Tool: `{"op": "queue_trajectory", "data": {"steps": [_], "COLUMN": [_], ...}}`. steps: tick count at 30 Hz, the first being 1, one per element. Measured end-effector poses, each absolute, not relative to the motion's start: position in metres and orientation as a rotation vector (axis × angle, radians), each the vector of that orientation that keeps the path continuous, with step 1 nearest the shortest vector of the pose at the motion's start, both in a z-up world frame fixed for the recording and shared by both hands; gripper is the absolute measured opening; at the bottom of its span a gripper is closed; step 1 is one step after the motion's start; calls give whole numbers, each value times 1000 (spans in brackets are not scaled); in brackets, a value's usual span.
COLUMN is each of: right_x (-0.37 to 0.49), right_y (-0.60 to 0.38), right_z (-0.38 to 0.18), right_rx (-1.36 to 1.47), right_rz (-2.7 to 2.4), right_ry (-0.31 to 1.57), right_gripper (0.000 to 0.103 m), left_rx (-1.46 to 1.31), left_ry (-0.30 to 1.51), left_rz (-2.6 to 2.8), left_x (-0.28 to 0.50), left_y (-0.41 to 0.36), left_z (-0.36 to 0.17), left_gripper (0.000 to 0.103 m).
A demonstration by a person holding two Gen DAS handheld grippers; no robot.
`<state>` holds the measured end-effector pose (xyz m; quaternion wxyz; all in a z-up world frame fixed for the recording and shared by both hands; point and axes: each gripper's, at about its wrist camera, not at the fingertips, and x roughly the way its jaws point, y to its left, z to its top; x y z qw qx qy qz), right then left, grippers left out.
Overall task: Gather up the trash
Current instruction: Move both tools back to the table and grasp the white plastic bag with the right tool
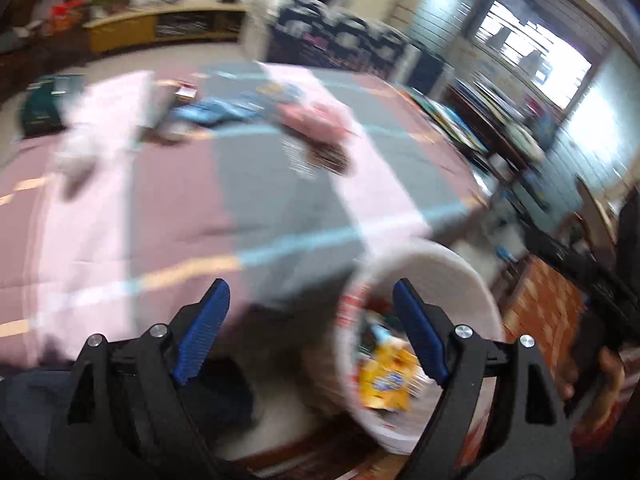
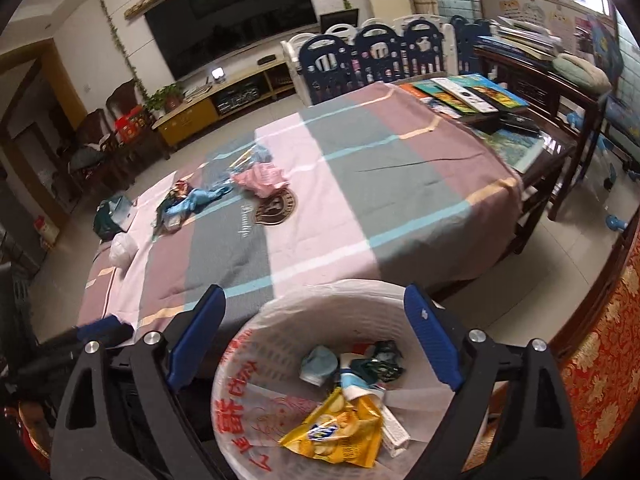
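the desk [image 2: 400, 184], draped in a cloth of mauve, grey and pale pink blocks with thin blue and cream stripes, filled most of both views and ran lengthwise away toward a wall-mounted television [image 2: 232, 12]. against its near edge stood the white trash bin [image 2: 248, 384], lined with a thin bag printed in red, its mouth facing up; in the left wrist view the same bin [image 1: 472, 280] was smeared by motion blur. inside it lay a yellow chip bag [image 2: 336, 432], its long axis slanting from lower left to upper right, with a blue-grey wad [image 2: 318, 364], a dark green wrapper [image 2: 380, 360] and a small white box [image 2: 394, 428] around it. trash not yet collected sat on the far left part of the desk: a pink crumpled wrapper [image 2: 262, 178] just beside a round brown emblem printed on the cloth, a blue wrapper [image 2: 196, 200] stretched roughly left to right, and a white crumpled wad [image 2: 122, 250] near the left edge. books [image 2: 468, 98] were stacked at the far right corner, well apart from the trash, and a blue and white play fence [image 2: 376, 56] stood beyond the far end. the right gripper [image 2: 316, 320] hung over the bin, its jaws spread wide with nothing between them. the left gripper [image 1: 310, 320] had its jaws equally spread and empty, one blue pad in front of the bin's mouth.
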<state>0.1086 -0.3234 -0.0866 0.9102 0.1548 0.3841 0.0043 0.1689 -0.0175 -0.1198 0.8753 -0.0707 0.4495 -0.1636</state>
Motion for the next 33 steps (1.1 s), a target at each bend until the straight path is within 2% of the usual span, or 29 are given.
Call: {"op": "queue_trajectory", "data": {"steps": [5,9,12,20,25,26,30,33], "right_x": [148,186,222,347,400,407,402,381], "right_y": [-256,-198,-154,4,78,89,94,67], "right_z": [-87,-83,-78,-91,-133,-145,-174,-172], "right_rx": [269,232,251,103,20,-7,-44,-4], "right_rz": [138,236,338,511,518,513,550,600], "right_ry": [808,766,725,826,931,973,1057,1019], "right_gripper": [89,89,89,89,89,85,40,25], "left_rx": [-235,-228,-338,-663,-665,-665,-732,-791], "left_ry": [889,871,873,845,819,818,829,843], "left_rz": [-80,111,151,314,290,289,293,288], "left_x": [176,176,177,159,156,157,159,159], "left_y": [66,99,125,184,180,180,189,194], "left_z": [-126,-140,-145,-167,-166,-166,-173,-178], "left_gripper": [84,84,83,84,84,84,84,84]}}
